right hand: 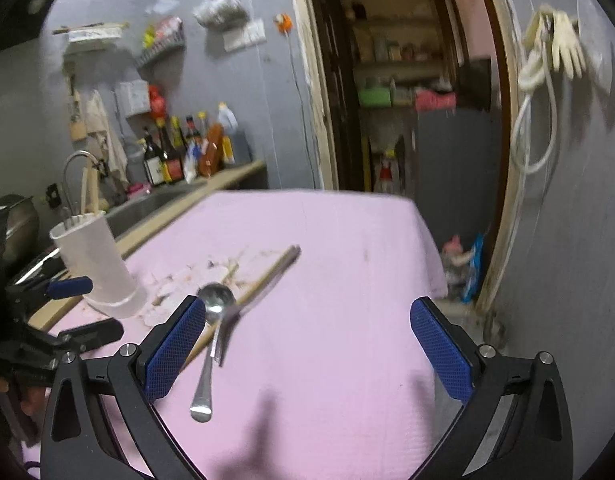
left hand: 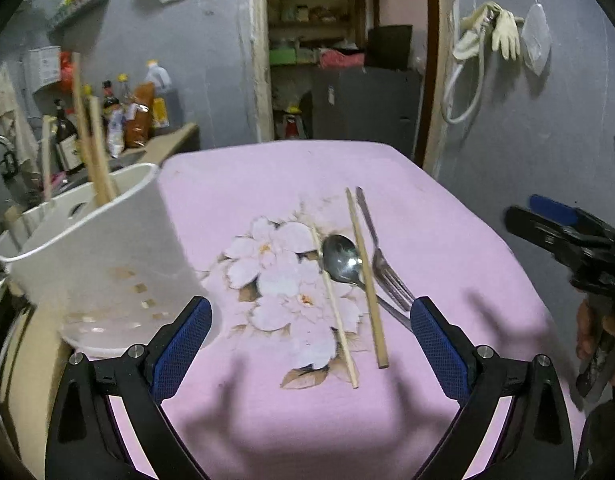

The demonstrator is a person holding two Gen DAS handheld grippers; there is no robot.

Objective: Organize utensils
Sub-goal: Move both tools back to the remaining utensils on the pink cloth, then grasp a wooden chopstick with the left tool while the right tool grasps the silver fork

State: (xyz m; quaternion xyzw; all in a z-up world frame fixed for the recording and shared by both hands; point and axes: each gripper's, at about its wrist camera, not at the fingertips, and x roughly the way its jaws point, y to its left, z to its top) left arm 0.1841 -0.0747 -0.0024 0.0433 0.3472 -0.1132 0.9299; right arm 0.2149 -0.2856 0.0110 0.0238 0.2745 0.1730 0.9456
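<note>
A white utensil holder [left hand: 107,256] stands at the table's left with chopsticks [left hand: 93,148] upright in it; it also shows in the right wrist view [right hand: 95,264]. On the pink cloth lie a metal spoon [left hand: 341,262], a fork [left hand: 381,268] and two loose chopsticks [left hand: 367,280] [left hand: 335,312]. The right wrist view shows the spoon [right hand: 211,320], the fork [right hand: 263,284] and a chopstick [right hand: 263,278]. My left gripper [left hand: 309,334] is open above the cloth, in front of the utensils. My right gripper [right hand: 307,344] is open, to the right of the spoon.
The table carries a pink cloth [left hand: 291,420] with a flower print [left hand: 283,280]. A counter with bottles [right hand: 179,156] and a sink tap [right hand: 73,176] runs along the left. A doorway [right hand: 407,88] lies behind the table. The right gripper shows at the left view's right edge [left hand: 563,236].
</note>
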